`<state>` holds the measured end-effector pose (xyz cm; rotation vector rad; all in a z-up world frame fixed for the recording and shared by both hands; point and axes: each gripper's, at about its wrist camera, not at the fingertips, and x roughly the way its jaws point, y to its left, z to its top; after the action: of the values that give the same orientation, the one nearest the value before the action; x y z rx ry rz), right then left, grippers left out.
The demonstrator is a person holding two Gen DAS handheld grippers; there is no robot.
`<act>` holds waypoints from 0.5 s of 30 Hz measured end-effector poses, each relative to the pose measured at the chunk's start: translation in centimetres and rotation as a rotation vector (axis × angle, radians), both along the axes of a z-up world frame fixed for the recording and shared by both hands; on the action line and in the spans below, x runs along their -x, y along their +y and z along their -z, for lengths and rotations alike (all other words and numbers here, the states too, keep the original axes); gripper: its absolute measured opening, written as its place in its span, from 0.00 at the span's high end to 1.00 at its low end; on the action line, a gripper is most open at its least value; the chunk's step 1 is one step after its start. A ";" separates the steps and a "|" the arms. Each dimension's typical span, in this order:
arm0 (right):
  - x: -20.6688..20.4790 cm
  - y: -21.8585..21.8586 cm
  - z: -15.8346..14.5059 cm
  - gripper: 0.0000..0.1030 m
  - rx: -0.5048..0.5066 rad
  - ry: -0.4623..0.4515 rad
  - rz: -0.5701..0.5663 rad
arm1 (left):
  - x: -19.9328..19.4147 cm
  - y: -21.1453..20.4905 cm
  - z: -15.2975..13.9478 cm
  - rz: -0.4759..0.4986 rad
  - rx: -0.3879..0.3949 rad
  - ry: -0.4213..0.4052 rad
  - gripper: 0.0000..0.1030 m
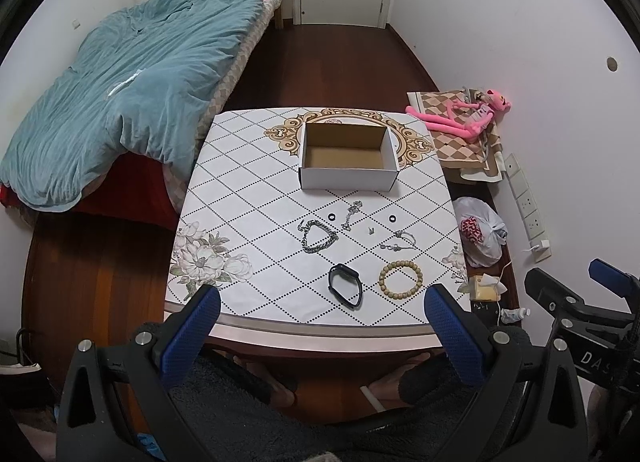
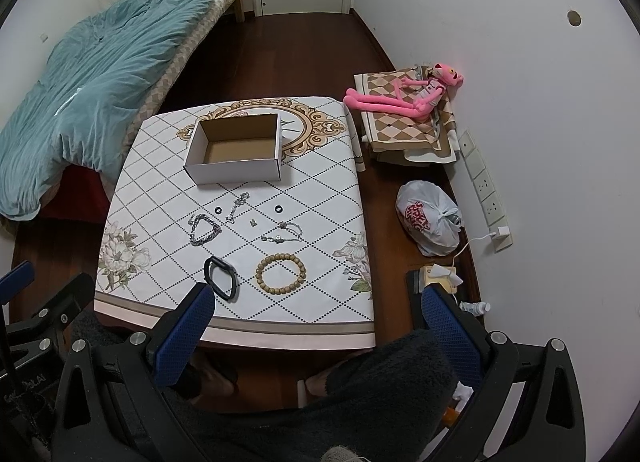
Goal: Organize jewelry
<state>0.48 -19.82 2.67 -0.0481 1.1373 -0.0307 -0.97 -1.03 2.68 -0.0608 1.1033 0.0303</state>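
An open white cardboard box (image 1: 349,172) (image 2: 236,174) stands empty at the table's far side. In front of it lie a silver chain bracelet (image 1: 318,237) (image 2: 205,229), a small silver chain (image 1: 352,214), two black rings (image 1: 332,216) (image 1: 393,219), a thin silver bracelet (image 1: 402,241) (image 2: 286,233), a black band (image 1: 346,291) (image 2: 221,277) and a wooden bead bracelet (image 1: 401,279) (image 2: 281,274). My left gripper (image 1: 322,298) is open and empty above the near table edge. My right gripper (image 2: 318,298) is open and empty, to the right of it.
The table (image 1: 240,198) has a patterned cloth. A bed with a teal duvet (image 1: 140,90) stands left. A pink plush toy (image 1: 460,114), a white plastic bag (image 1: 480,234) and a wall power strip (image 1: 528,206) are on the right.
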 end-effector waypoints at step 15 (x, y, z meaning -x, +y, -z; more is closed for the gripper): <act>0.1 0.1 -0.2 0.00 -0.011 -0.003 -0.003 | -0.1 0.0 -0.1 -0.003 -0.002 -0.006 0.00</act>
<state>0.34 -19.72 2.87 -0.0400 1.1348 -0.0225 -0.86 -1.05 2.78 -0.0607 1.0968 0.0336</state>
